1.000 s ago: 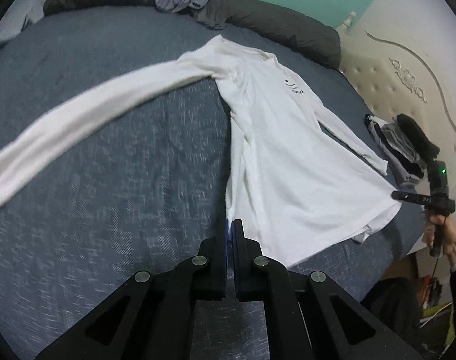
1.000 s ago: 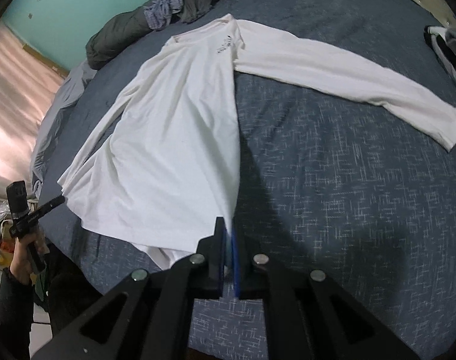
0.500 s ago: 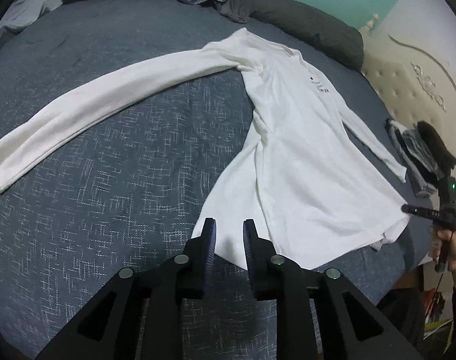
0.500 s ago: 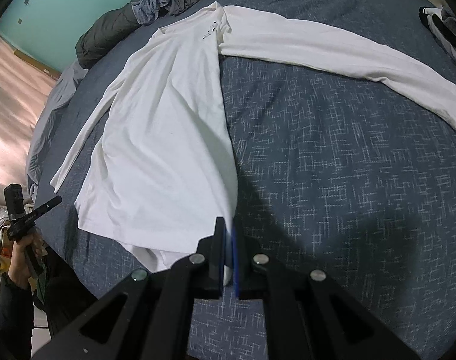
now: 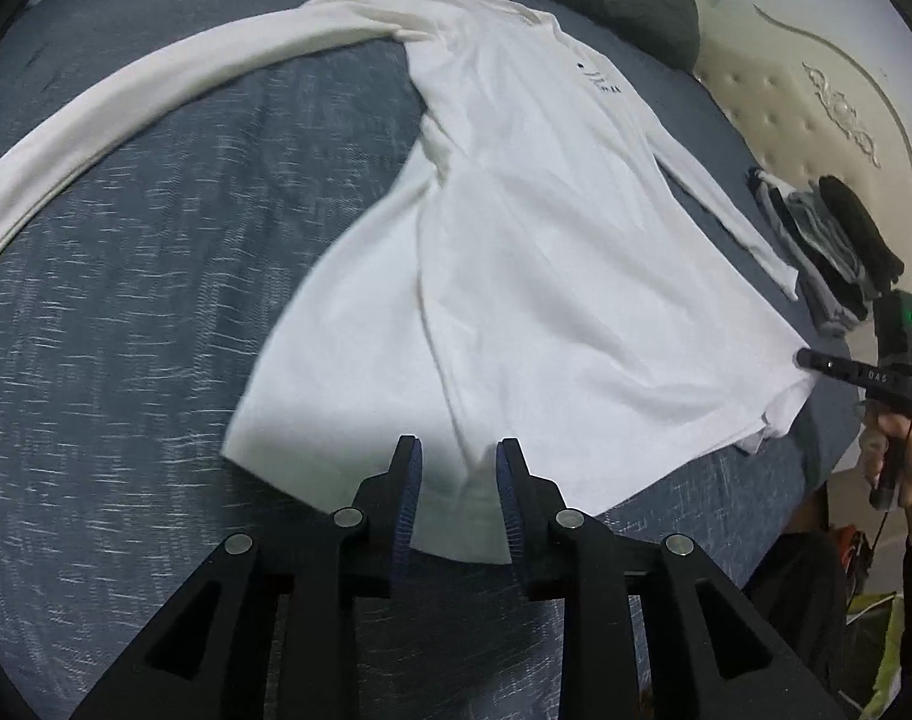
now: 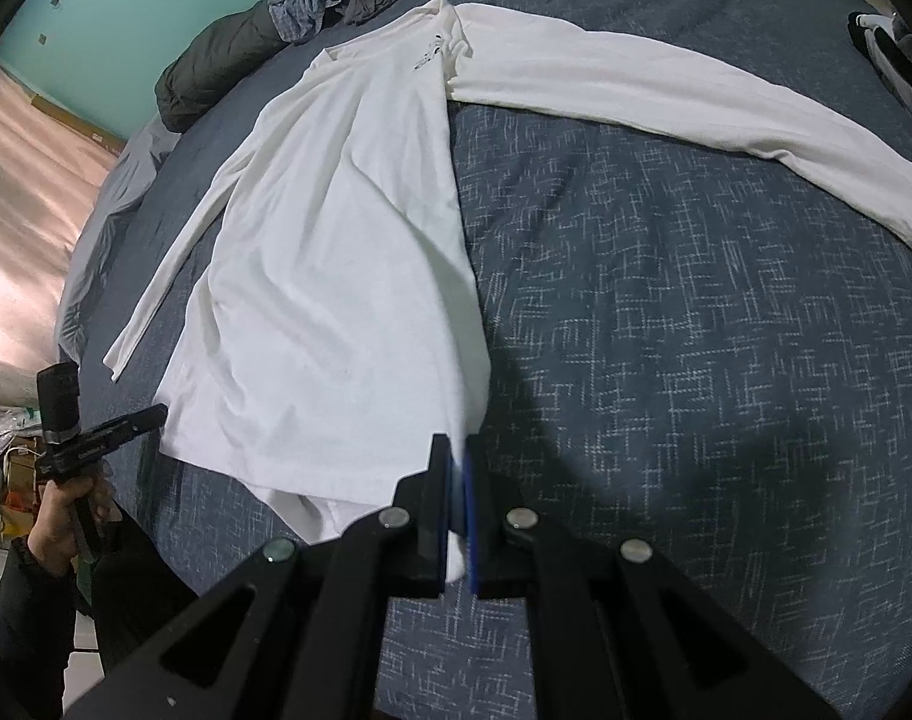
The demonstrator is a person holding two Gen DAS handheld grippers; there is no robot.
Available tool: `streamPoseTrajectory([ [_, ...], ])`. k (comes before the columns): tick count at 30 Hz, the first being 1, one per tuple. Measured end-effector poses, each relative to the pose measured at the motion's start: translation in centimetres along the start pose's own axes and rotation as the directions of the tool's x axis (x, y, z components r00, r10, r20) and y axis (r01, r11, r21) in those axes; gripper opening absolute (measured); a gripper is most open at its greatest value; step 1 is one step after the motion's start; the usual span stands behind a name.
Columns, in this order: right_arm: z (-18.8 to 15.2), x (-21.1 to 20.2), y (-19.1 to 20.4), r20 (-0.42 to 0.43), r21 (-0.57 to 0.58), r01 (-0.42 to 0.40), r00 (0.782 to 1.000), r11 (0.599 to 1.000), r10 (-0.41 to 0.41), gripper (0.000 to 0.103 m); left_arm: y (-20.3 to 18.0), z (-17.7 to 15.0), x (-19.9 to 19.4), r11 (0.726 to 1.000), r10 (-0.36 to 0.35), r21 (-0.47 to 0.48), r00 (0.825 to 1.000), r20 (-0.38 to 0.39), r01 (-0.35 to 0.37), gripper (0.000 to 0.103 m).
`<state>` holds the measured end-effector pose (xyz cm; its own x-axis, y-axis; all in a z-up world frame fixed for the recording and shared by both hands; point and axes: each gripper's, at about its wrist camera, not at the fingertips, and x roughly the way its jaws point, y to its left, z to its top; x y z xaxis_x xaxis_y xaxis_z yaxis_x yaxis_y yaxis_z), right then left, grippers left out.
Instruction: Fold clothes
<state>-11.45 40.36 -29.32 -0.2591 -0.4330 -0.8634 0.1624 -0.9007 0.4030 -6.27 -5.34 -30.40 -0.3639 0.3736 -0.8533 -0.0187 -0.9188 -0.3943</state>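
Released since earlier, one white shirt (image 5: 516,252); left hand-held gripper (image 5: 459,456) opening, right hand-held gripper (image 6: 456,456) pinches hem.

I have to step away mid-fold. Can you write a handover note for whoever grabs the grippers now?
Left gripper: jaws opening, hem of the white shirt between them, not pinched.
Right gripper: shut on the shirt's hem corner.
The shirt lies face up on the blue bed; one sleeve stretched out sideways, the other along the body.
Done: shirt laid out.
Left: fold sleeves in, then fold the body.
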Motion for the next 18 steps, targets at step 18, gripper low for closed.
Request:
streamPoseTrajectory([
  [18,-0.5,0.2,0.7,-0.003,-0.032,-0.041,0.999,0.999,0.041,0.005,0.4,1.1,-5.8,0.999,-0.035,0.027,0.991,0.128,0.032,0.003],
])
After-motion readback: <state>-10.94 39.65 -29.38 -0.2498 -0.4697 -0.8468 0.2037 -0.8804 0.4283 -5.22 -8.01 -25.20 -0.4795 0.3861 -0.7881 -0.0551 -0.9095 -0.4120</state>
